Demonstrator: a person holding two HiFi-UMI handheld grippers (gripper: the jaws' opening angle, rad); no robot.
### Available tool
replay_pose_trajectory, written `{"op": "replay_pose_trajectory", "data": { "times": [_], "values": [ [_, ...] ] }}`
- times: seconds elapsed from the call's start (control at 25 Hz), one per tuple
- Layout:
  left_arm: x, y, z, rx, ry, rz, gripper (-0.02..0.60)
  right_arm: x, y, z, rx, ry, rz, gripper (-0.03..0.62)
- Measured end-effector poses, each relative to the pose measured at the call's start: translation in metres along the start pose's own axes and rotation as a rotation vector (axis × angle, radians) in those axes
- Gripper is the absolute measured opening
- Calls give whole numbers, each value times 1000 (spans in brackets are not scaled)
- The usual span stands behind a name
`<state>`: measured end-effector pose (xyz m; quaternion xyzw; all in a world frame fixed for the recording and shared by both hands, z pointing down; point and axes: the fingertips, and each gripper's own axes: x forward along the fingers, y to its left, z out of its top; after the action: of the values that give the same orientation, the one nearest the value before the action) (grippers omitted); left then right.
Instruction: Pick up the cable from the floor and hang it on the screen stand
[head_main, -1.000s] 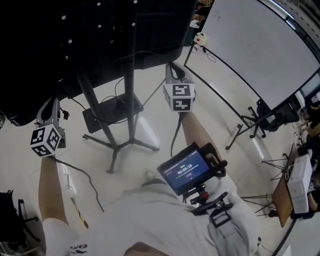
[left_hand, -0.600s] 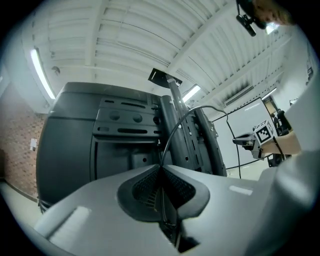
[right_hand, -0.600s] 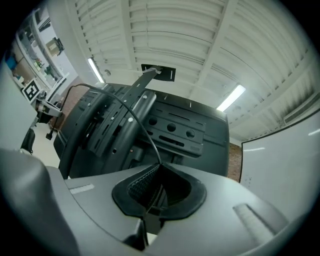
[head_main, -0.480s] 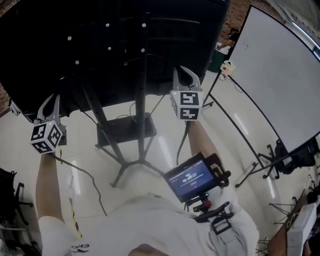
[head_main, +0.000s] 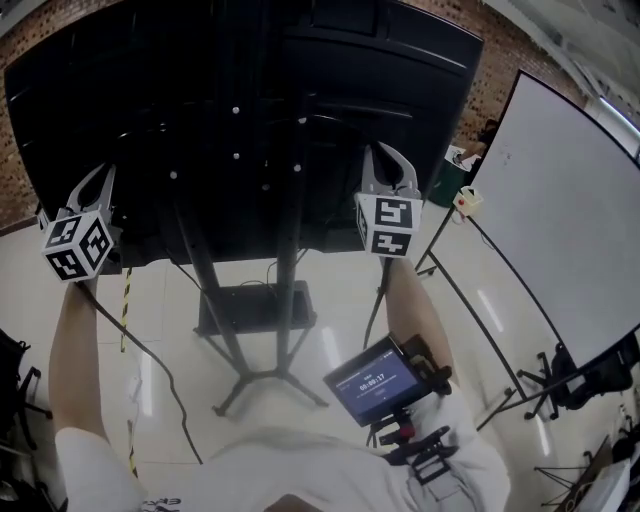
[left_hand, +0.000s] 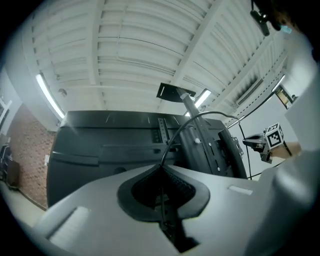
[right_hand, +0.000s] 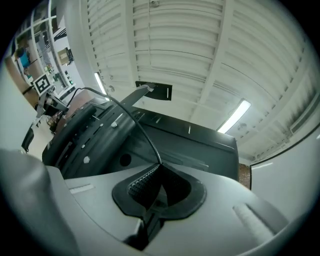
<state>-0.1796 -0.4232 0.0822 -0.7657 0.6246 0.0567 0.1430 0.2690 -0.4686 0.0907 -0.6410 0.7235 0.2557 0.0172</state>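
Note:
A thin black cable (left_hand: 192, 121) runs between my two grippers, both held up behind the black screen (head_main: 250, 100) on its stand (head_main: 288, 290). My left gripper (head_main: 100, 175) is shut on the cable, which leaves its jaws (left_hand: 162, 165) and arcs up and right towards the other gripper (left_hand: 265, 142). My right gripper (head_main: 387, 160) is also shut on the cable (right_hand: 127, 112), which curves away left from its jaws (right_hand: 160, 165). Loose lengths of cable hang from both grippers to the floor (head_main: 376, 300).
The stand's legs (head_main: 270, 378) spread over the pale floor around a black base plate (head_main: 255, 305). A whiteboard (head_main: 560, 200) on thin legs stands at the right. A small display (head_main: 380, 380) sits on a chest rig. A yellow-black strip (head_main: 125, 295) lies at the left.
Both grippers have risen with the cable, from beside the stand's poles to the level of the screen's back. The head view has tilted up, so the screen fills the top.

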Motion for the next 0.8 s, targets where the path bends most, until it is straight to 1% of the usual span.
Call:
{"op": "replay_pose_trajectory", "data": {
  "times": [0.12, 0.24, 0.32, 0.48, 0.64, 0.72, 0.8],
  "values": [
    [17, 8, 20, 7, -12, 8, 12, 16, -11, 19, -4, -11, -32, 28],
    [28, 18, 32, -1, 8, 27, 12, 26, -13, 32, -33, 6, -53, 28],
    [33, 24, 35, -6, 29, 43, 12, 33, -13, 38, -74, 26, -69, 28],
    [43, 30, 32, 6, 66, 70, 12, 49, -13, 37, -199, 97, -110, 28],
    [47, 30, 25, 30, 106, 95, 12, 56, -11, 35, -310, 161, -130, 29],
    [49, 31, 21, 46, 127, 106, 11, 57, -7, 35, -387, 183, -144, 31],
    [50, 32, 16, 64, 147, 115, 11, 57, -1, 36, -487, 202, -156, 31]
  ]
}}
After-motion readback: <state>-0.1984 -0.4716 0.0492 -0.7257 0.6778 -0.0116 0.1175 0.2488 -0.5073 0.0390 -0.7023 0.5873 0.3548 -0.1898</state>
